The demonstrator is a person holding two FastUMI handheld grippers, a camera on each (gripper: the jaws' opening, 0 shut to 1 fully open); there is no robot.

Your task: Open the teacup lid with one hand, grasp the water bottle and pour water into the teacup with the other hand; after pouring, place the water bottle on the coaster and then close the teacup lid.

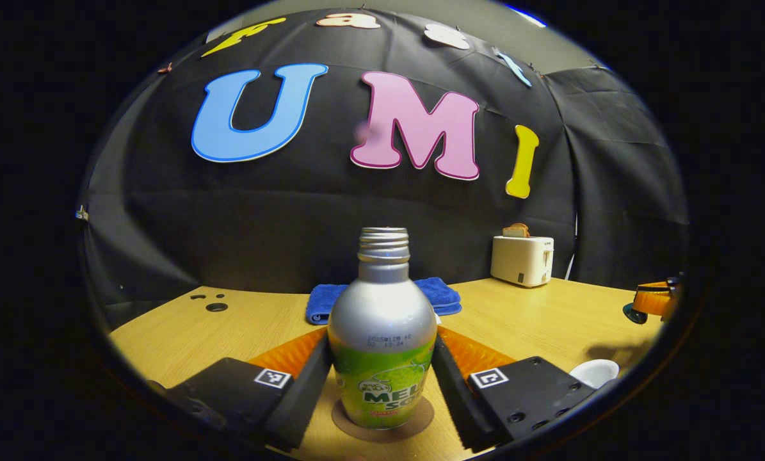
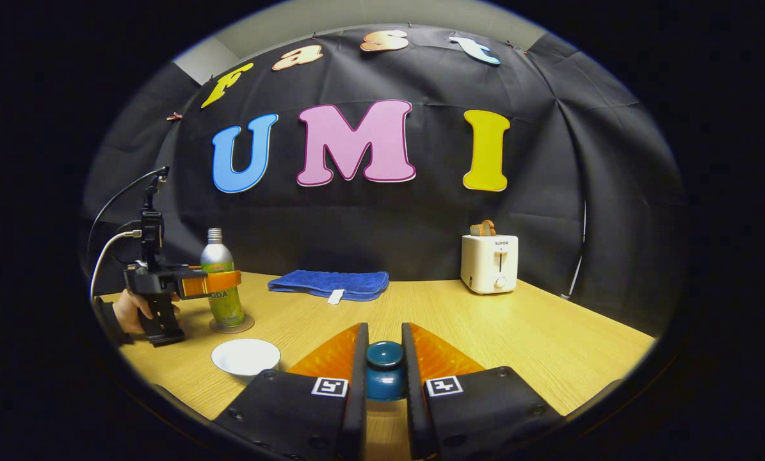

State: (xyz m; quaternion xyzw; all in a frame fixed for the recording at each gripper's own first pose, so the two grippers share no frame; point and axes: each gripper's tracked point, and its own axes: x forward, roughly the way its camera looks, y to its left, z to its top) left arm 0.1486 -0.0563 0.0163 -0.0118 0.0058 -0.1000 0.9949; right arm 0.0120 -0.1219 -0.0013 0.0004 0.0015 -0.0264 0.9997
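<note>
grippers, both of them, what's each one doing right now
Left gripper: around the silver and green metal water bottle on its round coaster; contact cannot be told.
Right gripper: closed on the dark teal teacup lid.

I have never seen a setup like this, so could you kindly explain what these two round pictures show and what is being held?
No robot here: a person holds a two-finger gripper in each hand, and a fisheye camera rides on each one, looking along its fingers.

The left gripper view shows the left gripper around a water bottle that stands uncapped on a round coaster; its fingers sit at the bottle's sides. The right gripper view shows that gripper from farther off, with the person's hand on it.

The right gripper is shut on a dark blue teacup lid.

On the wooden table also lie a white teacup, a blue towel and a white toaster with bread.
</note>
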